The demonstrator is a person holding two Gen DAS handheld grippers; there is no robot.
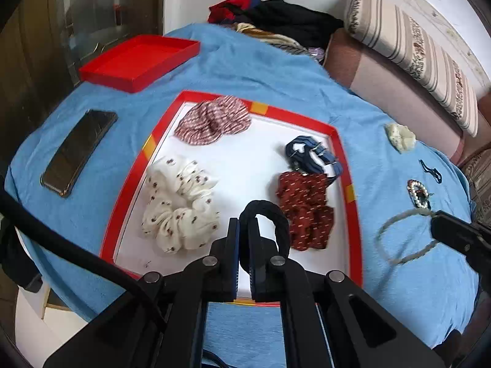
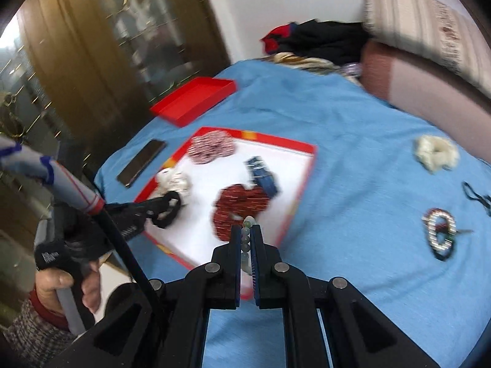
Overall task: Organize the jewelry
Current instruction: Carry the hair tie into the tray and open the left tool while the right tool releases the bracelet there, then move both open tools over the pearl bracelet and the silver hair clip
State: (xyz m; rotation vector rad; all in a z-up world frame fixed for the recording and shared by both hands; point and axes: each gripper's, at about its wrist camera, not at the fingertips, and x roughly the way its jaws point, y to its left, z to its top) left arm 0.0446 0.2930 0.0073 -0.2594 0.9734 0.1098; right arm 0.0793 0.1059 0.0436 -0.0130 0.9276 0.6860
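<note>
The left gripper [image 1: 244, 224] is clamped on a black hair tie [image 1: 270, 220], whose loop curls just past the fingertips, over the near end of the red-rimmed tray [image 1: 353, 165]. The right gripper [image 2: 245, 230] is pinched on a bead bracelet [image 2: 245, 239], its beads stacked between the fingers, near the tray's front edge.

Beyond the left fingers, the tray already holds a cream scrunchie [image 1: 181, 202], a dark red scrunchie [image 1: 307, 211], a blue striped band [image 1: 313, 156] and, farthest, a pink striped scrunchie [image 1: 214, 119]. I judge the sorting roughly half done: two pieces are in hand, while out to the right of the fingers a pearl clip [image 2: 440, 233], a thin dark cord [image 2: 475, 197] and a pale scrunchie [image 2: 435, 153] lie on the blue blanket [image 2: 353, 153].

Only the right view shows the person's hand [image 2: 64, 285]; only the left shows the bracelet's full hanging loop.
</note>
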